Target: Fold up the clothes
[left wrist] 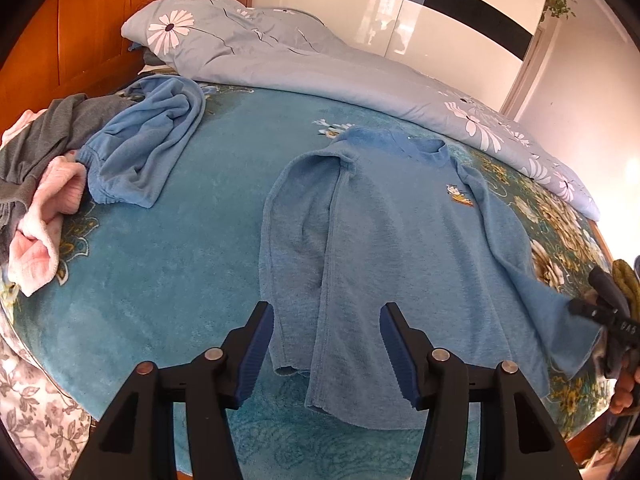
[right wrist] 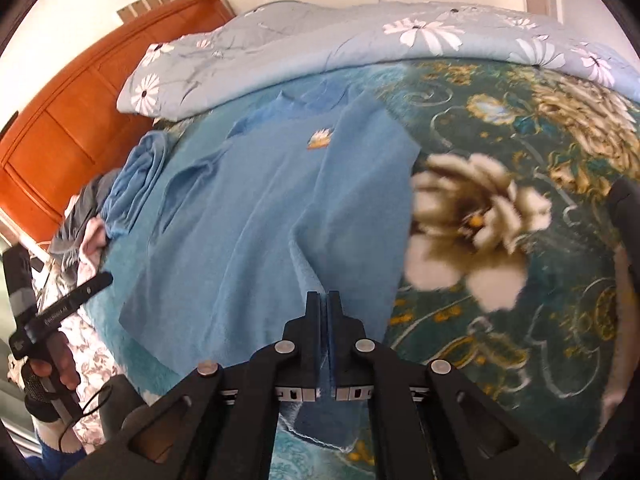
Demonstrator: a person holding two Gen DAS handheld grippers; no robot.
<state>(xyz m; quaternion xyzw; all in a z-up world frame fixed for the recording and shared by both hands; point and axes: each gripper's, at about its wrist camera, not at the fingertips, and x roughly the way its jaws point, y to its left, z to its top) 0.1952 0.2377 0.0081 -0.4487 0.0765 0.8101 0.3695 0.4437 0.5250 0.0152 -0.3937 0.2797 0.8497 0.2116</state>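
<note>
Fingers of the left gripper [left wrist: 326, 354] were spread wide, hovering empty above the hem of a blue long-sleeved shirt [left wrist: 400, 240] that lay face up on the teal floral bedspread [left wrist: 160, 240]. One sleeve lay folded straight down along the shirt's body. Fingers of the right gripper [right wrist: 324, 300] were pressed together, pinching the cuff of the other sleeve [right wrist: 320, 240] and lifting it off the bed; the pinched edge was mostly hidden between the pads. A small embroidered chest emblem [left wrist: 460, 196] was too small to identify. Near the wooden headboard [left wrist: 80, 32] sat crumpled blue trousers [left wrist: 148, 148], a grey garment [left wrist: 36, 144] and a pink one [left wrist: 44, 232], both cut off at the frame edge. A daisy-print quilt [left wrist: 280, 64] lay bunched beyond.
</note>
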